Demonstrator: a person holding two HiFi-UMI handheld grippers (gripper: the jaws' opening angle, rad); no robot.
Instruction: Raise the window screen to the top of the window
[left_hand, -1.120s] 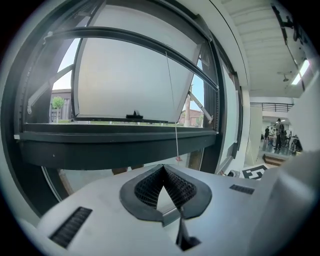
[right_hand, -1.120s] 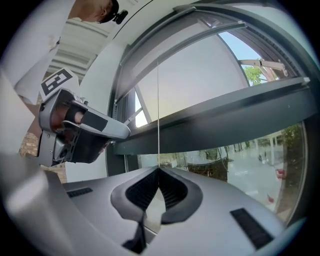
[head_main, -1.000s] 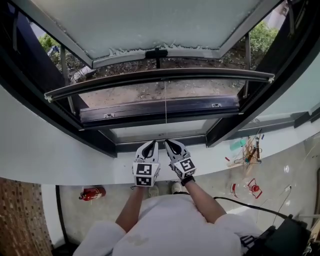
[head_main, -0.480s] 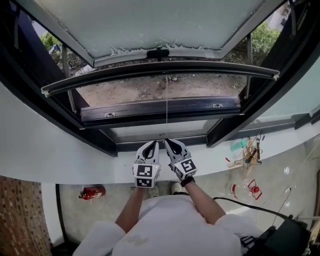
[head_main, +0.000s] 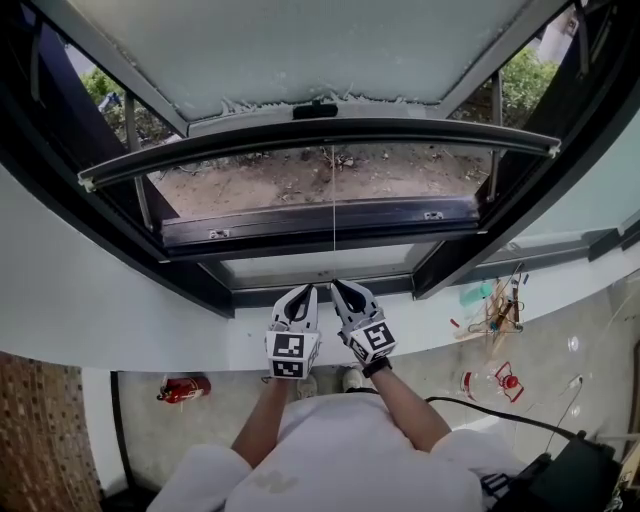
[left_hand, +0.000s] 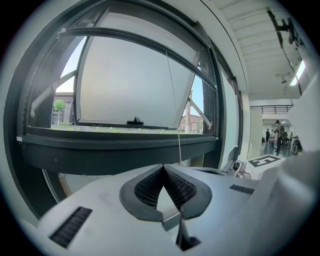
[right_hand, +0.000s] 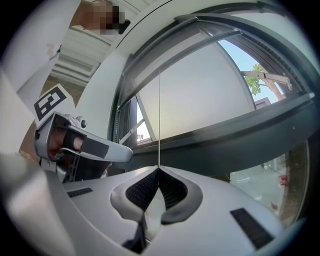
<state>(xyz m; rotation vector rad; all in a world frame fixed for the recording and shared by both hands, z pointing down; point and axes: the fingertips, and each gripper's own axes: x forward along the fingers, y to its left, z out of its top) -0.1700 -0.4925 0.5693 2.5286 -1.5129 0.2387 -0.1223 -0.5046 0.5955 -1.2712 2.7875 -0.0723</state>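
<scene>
The window screen's dark bottom bar (head_main: 320, 133) spans the open window frame, high in the opening. A thin white pull cord (head_main: 333, 215) hangs from the bar's middle down to my grippers. My right gripper (head_main: 339, 285) is shut on the cord; in the right gripper view the cord (right_hand: 159, 120) runs straight down into the closed jaw tips (right_hand: 159, 169). My left gripper (head_main: 307, 288) sits right beside it, shut with nothing in it. In the left gripper view the cord (left_hand: 175, 115) passes just right of the closed jaws (left_hand: 163, 167), under the bar (left_hand: 140, 39).
An outward-tilted glass sash with a black handle (head_main: 315, 108) lies beyond the bar. The white sill (head_main: 150, 330) runs below my grippers. On the floor lie a red fire extinguisher (head_main: 185, 387) at left and assorted small items (head_main: 495, 310) at right.
The screen's bar has risen in the opening, up to the sash's black handle. My right gripper lifted slightly with the cord; the left stayed put.
</scene>
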